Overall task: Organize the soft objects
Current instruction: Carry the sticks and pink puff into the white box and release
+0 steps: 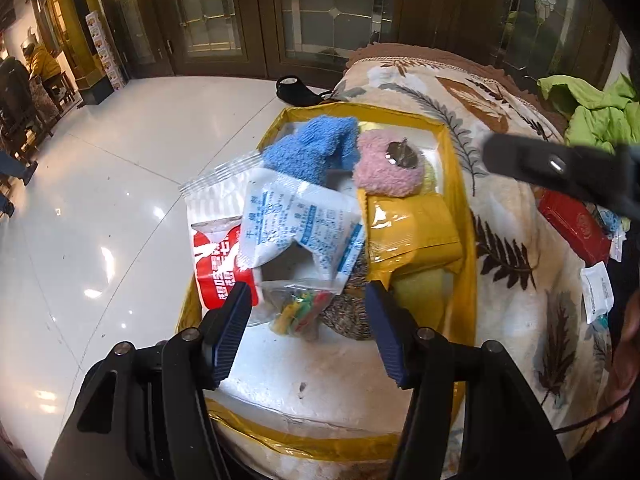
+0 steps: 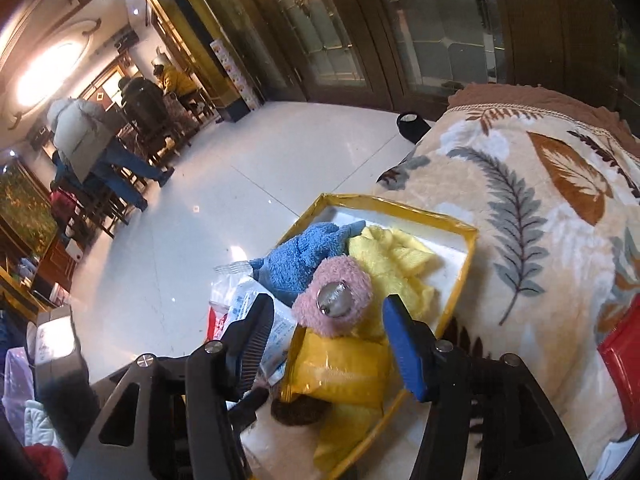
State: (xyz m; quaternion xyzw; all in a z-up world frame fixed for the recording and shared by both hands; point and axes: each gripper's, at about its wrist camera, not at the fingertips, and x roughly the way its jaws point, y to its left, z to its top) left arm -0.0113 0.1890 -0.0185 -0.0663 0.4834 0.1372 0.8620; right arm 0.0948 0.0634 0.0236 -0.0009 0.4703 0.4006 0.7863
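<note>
A yellow-rimmed white foam box (image 1: 464, 216) sits on a leaf-patterned blanket (image 1: 520, 320). Inside lie a blue fuzzy sock (image 1: 316, 148), a pink fuzzy piece (image 1: 388, 172) with a metal knob, a yellow packet (image 1: 412, 232), white sachets (image 1: 296, 224), a red and white packet (image 1: 216, 268) and a small clear bag (image 1: 296, 308) of coloured bits. My left gripper (image 1: 307, 296) hangs open just above the clear bag, pads touching nothing. In the right wrist view my right gripper (image 2: 329, 304) is open over the pink piece (image 2: 336, 296) and yellow packet (image 2: 340, 368), beside a yellow cloth (image 2: 392, 264) and the blue sock (image 2: 304, 256).
A red box (image 1: 572, 228), a white sachet (image 1: 596, 296) and a green cloth (image 1: 600, 112) lie on the blanket at the right. White tiled floor (image 1: 100, 200) spreads left of the box, with a black item (image 1: 296, 90) on it. People stand far off by chairs (image 2: 100, 140).
</note>
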